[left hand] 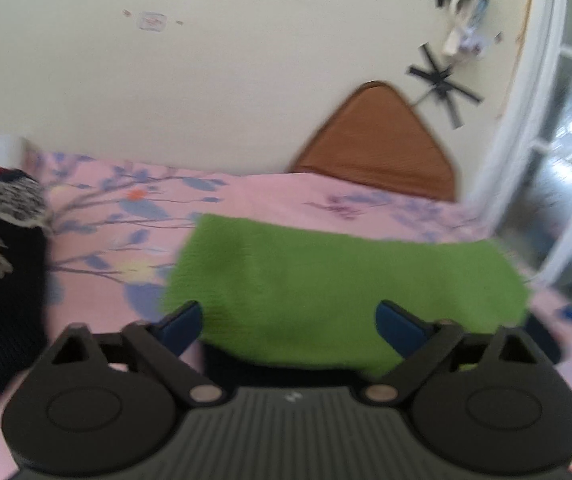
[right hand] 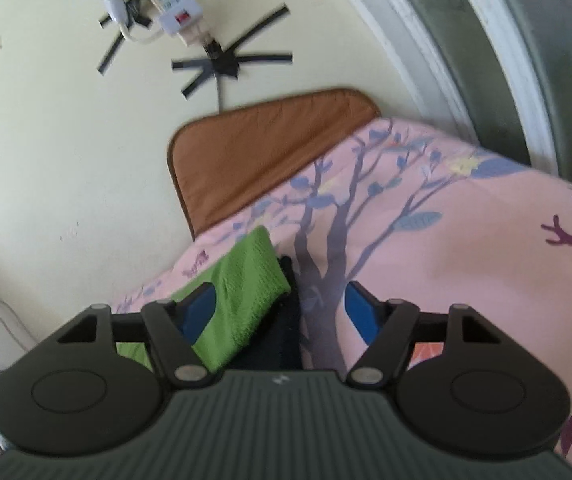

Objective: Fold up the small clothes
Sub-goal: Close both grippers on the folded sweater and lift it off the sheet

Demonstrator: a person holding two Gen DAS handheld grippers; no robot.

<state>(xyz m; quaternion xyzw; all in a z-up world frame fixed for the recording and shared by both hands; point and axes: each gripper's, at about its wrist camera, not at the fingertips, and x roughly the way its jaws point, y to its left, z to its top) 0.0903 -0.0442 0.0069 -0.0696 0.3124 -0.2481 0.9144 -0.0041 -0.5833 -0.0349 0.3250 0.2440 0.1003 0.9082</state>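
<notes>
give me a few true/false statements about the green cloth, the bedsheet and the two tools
1. The green cloth lies on a pink floral bedsheet. True.
2. The left tool is clamped shut on the cloth. False: its jaws stand apart, not pinching it.
3. A brown cushion leans against the wall. True.
4. The cloth is red. False: it is green.
5. The right tool stands open. True.
</notes>
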